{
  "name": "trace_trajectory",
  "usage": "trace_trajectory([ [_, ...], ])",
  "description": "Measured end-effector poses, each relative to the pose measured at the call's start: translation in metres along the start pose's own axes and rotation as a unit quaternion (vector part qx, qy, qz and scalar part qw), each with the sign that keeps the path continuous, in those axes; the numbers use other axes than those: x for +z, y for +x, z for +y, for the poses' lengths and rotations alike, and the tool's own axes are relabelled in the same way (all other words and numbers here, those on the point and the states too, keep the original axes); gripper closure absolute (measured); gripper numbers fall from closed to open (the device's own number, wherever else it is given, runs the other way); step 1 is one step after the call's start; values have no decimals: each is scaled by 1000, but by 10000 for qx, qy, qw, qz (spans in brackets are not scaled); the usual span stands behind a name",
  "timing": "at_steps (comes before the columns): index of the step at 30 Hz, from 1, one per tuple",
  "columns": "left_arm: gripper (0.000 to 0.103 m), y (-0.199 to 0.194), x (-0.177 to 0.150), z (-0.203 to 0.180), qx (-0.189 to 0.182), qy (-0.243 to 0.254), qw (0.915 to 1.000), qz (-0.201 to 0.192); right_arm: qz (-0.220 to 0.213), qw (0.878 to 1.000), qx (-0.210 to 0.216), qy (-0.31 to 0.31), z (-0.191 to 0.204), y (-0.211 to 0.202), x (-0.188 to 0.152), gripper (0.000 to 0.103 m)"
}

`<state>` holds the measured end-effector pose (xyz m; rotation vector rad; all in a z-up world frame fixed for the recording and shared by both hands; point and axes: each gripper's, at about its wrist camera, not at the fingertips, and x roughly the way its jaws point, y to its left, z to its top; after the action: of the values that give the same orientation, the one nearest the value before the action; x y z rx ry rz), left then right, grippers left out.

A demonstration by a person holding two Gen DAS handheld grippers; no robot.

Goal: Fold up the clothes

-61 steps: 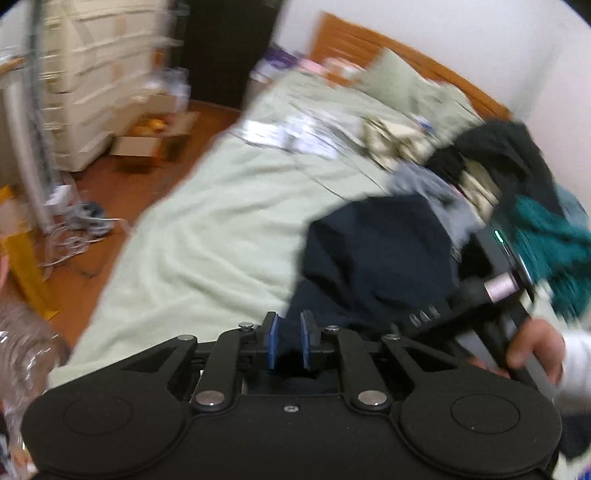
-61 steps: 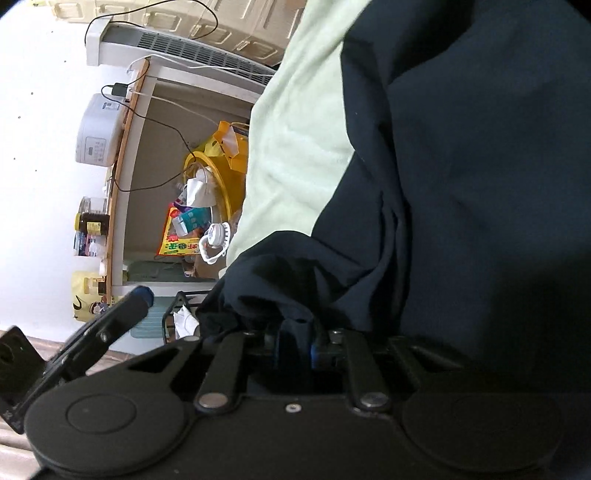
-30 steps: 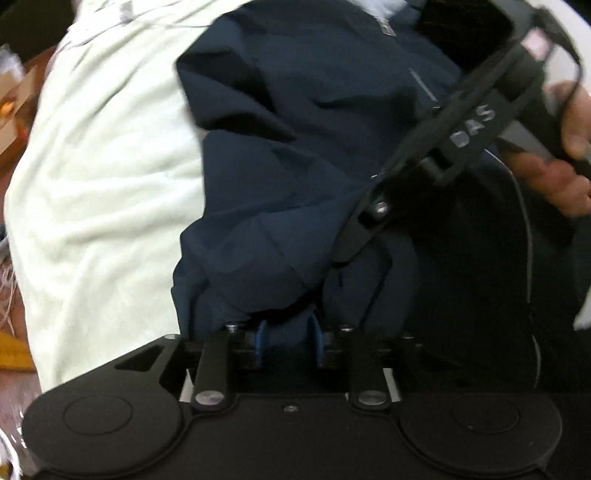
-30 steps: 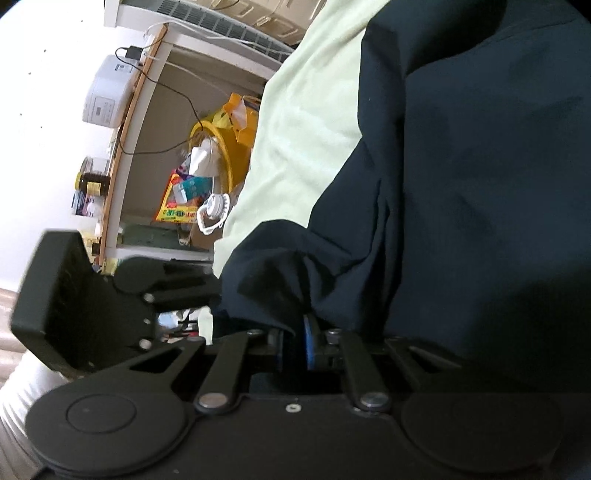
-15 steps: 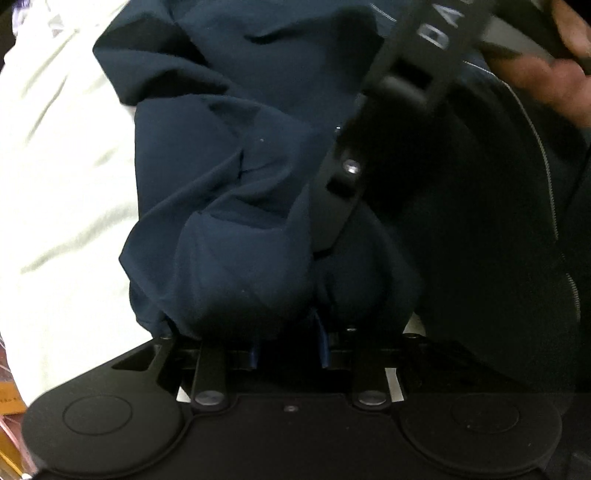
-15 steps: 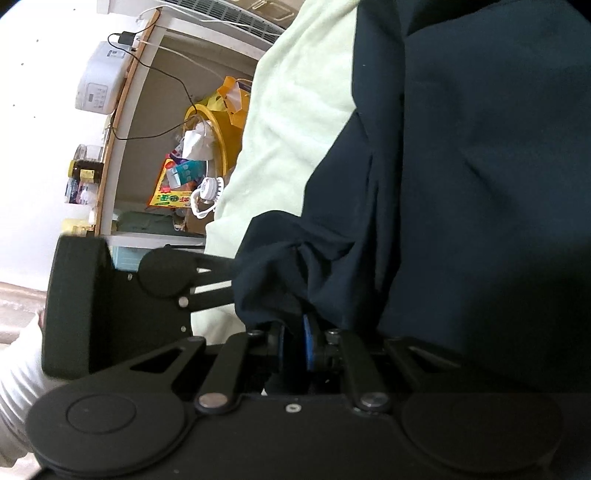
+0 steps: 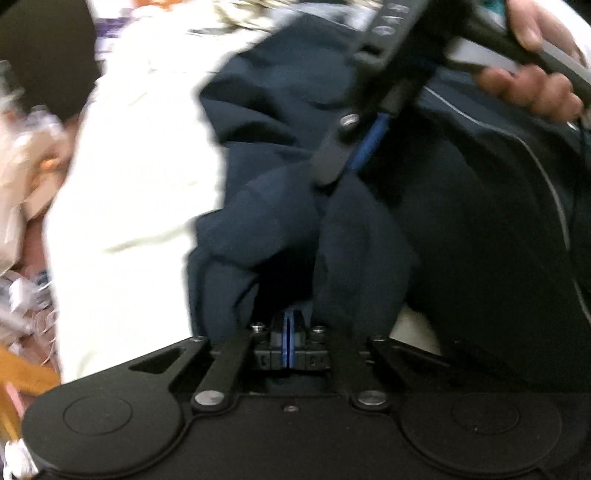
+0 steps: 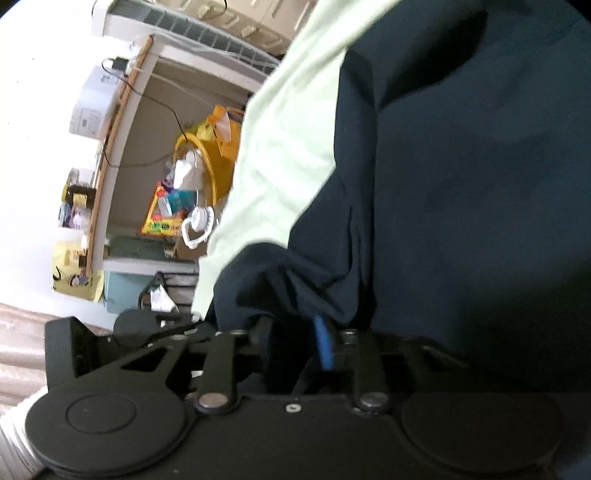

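Observation:
A dark navy jacket [image 7: 288,122] with a thin white piping line lies bunched on a pale green bed sheet [image 7: 140,192]. My left gripper [image 7: 289,321] has its blue pads pressed together on a fold of the jacket at its near edge. My right gripper [image 7: 347,162] reaches in from the upper right in the left wrist view and pinches the same bunch of cloth. In the right wrist view the jacket [image 8: 461,177] fills the right side and the right gripper [image 8: 295,343] has cloth between its blue pads. The left gripper's body [image 8: 122,339] shows at lower left.
The sheet [image 8: 288,140] ends at the bed's edge on the left. Beyond it stand a white shelf unit [image 8: 125,122] with boxes, a yellow bag [image 8: 214,147] and a radiator. A pile of other clothes [image 7: 240,11] lies at the far end of the bed.
The left gripper swung down from over the bed to the jacket's near edge and closed its pads on a fold. The right gripper stayed clamped on the cloth and lifted slightly.

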<state>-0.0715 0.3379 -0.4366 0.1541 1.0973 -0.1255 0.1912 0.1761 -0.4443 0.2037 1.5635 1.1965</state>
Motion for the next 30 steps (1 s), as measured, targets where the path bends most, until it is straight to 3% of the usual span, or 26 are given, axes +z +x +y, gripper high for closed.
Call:
trace_trajectory([
  [5, 103, -20, 5, 38, 368, -954, 9942, -321, -273, 9982, 148, 511, -16, -18, 4, 51],
  [10, 103, -25, 14, 57, 504, -1327, 9891, -395, 11, 9974, -84, 718, -17, 10, 6, 36],
  [14, 103, -18, 12, 58, 40, -1575, 9870, -308, -97, 9951, -90, 979, -14, 33, 9, 16],
  [18, 97, -9, 6, 62, -435, -1721, 9836, -333, -145, 9924, -172, 1213, -15, 52, 11, 14],
  [22, 78, 2, 16, 59, -1078, -1810, 9757, -604, -207, 9908, -208, 1320, -15, 61, 7, 47],
  [24, 78, 8, 22, 61, -1600, -1972, 9645, -723, -214, 9876, -215, 1543, -24, 63, 4, 64],
  [25, 77, 9, 24, 59, -1774, -1903, 9628, -731, -215, 9857, -206, 1656, -29, 65, 3, 74],
  [30, 74, 33, 34, 53, -2175, -1508, 9641, -226, -161, 9828, -182, 1828, -38, 72, 3, 81],
])
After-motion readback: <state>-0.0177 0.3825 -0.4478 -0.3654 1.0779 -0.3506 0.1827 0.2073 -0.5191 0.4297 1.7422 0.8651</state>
